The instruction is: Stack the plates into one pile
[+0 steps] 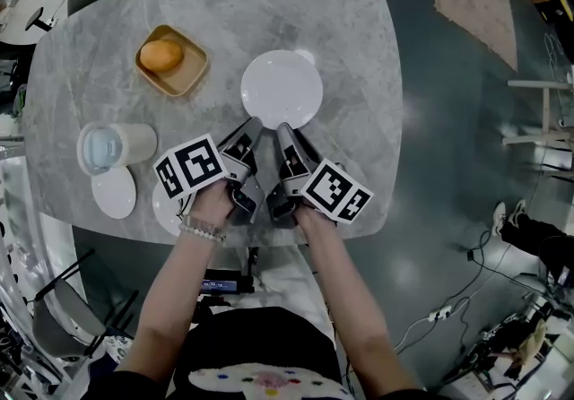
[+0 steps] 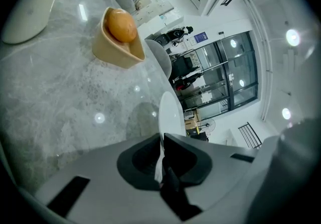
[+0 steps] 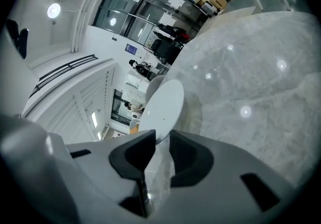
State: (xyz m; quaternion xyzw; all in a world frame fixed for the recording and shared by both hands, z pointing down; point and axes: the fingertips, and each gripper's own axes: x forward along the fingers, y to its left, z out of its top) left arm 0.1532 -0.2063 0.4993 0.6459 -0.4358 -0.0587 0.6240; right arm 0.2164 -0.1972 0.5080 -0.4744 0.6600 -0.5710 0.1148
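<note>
Big white plate (image 1: 282, 89) sits mid-table (image 1: 359, 48), toward the near edge. Left gripper (image 1: 253, 126) is pinched tight on the plate's near rim, likely for a lift. Right gripper (image 1: 283, 129) straddles the same rim just beside it, jaws part-way apart, no squeeze visible. Two holds suit a wide, slick plate. Small plate (image 1: 114, 192) waits near the left corner.

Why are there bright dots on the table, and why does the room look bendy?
Left gripper view: ceiling lights glint off the shiny table. Right gripper view: same glints, and the wide lens bends the window frames. Head view: softer, even light.
</note>
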